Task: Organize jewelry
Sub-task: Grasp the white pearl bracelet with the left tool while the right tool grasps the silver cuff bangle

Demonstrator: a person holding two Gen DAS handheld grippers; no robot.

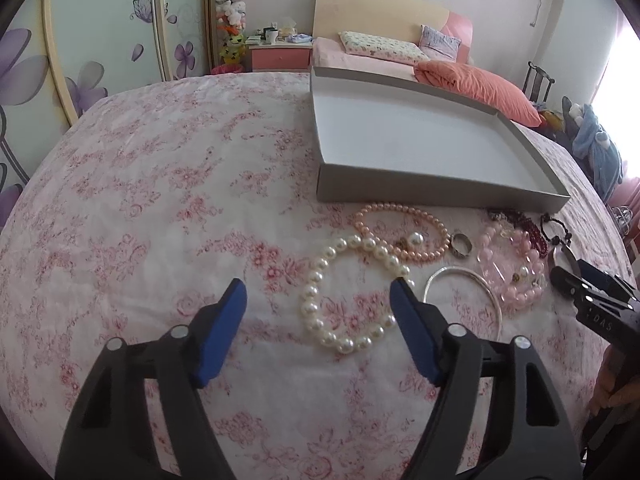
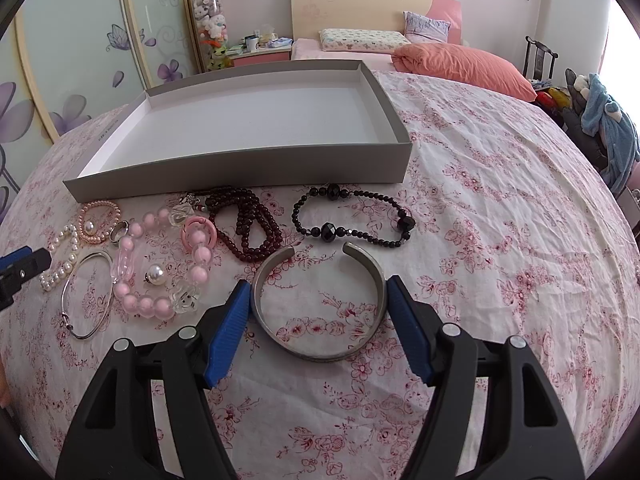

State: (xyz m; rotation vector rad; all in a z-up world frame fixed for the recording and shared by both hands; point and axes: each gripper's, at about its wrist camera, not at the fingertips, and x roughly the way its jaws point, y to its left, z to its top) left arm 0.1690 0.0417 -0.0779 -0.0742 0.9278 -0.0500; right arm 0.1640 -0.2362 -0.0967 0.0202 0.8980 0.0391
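Observation:
A shallow grey box (image 1: 440, 190) (image 2: 240, 172) lies empty on the floral cloth. In front of it lies the jewelry. My left gripper (image 1: 318, 286) is open, with a white pearl bracelet (image 1: 316, 320) just beyond its right finger. A pink pearl bracelet (image 1: 430, 256), a ring (image 1: 461, 245), a thin silver bangle (image 1: 486, 286) and a pink bead bracelet (image 1: 520, 292) lie further right. My right gripper (image 2: 318, 284) is open, its fingers on either side of a wide silver cuff (image 2: 320, 354). Dark red beads (image 2: 250, 222) and a black bead bracelet (image 2: 328, 230) lie beyond it.
The floral cloth (image 1: 160, 200) covers the table. A bed with an orange quilt (image 2: 460, 64), a nightstand (image 1: 280, 56) and a flowered wardrobe (image 1: 100, 40) stand behind. A chair with blue clothing (image 2: 608, 120) is at the right.

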